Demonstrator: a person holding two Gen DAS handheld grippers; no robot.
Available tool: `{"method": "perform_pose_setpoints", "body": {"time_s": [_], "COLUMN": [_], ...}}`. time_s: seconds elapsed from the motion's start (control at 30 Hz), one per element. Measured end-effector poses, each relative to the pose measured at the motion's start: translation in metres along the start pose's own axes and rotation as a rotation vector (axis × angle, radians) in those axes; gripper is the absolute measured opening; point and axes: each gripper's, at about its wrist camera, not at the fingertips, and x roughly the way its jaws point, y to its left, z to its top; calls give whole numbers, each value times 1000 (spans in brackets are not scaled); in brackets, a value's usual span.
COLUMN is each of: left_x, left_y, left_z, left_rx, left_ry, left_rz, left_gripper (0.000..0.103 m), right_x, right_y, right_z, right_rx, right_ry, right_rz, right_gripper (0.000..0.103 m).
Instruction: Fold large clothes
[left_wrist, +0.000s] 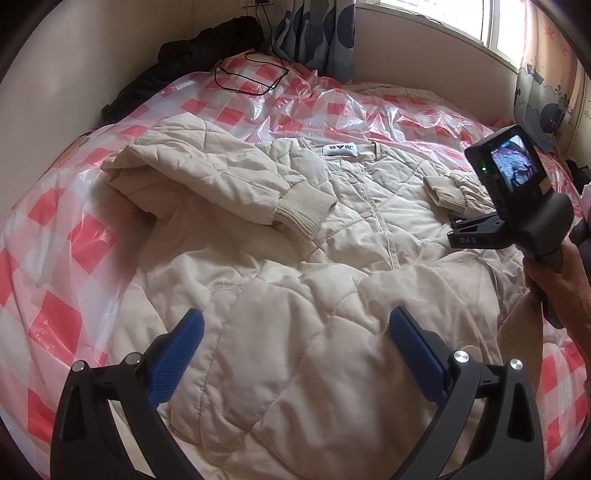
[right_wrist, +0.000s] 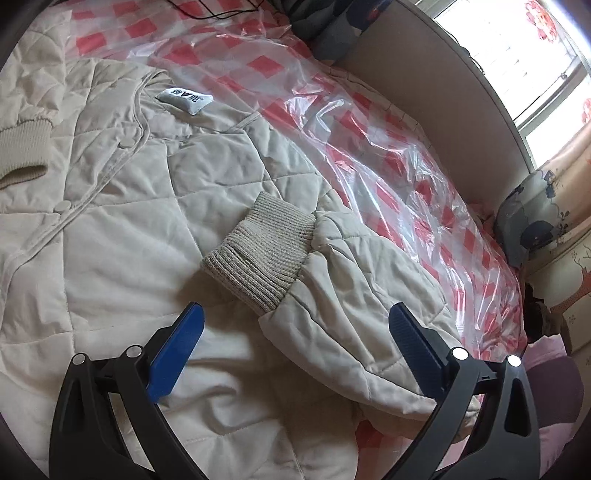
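Cream quilted jacket (left_wrist: 295, 266) lies face-up, both sleeves folded inward.

Letters "DAS" showing on black clamp (left_wrist: 476, 230) of right gripper; neck label (left_wrist: 340, 151) print on jacket (left_wrist: 295, 295) staying unreadable.

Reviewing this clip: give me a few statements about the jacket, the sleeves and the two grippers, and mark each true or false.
1. Both sleeves are folded in over the jacket front. True: left sleeve cuff, right sleeve cuff.
2. The right gripper is clamped on a cuff. False: its jaws stand wide open, holding nothing.
3. The left gripper is open above the jacket's lower part. True.
4. The jacket is dark blue. False: it is cream, quilted.
5. A neck label shows at the collar. True.
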Motion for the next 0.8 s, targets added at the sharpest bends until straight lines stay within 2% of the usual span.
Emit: {"method": "perform_pose_setpoints", "body": {"time_s": [0.27, 0.4, 0.8], "left_x": [0, 1, 1], "left_y": [0, 0, -1], "left_z": [0, -1, -1], "left_rx": [-1, -2, -1], "left_ry": [2, 2, 3], "left_rz": [-1, -1, -1], "left_gripper": [96, 96, 96], "right_x": [5, 8, 5], "right_y": [-3, -2, -1], "right_z": [6, 4, -2], "right_rx": [6, 13, 20], "right_ry": [-1, 4, -40], "right_rz": [25, 42, 21], "right_gripper": [97, 92, 92]}}
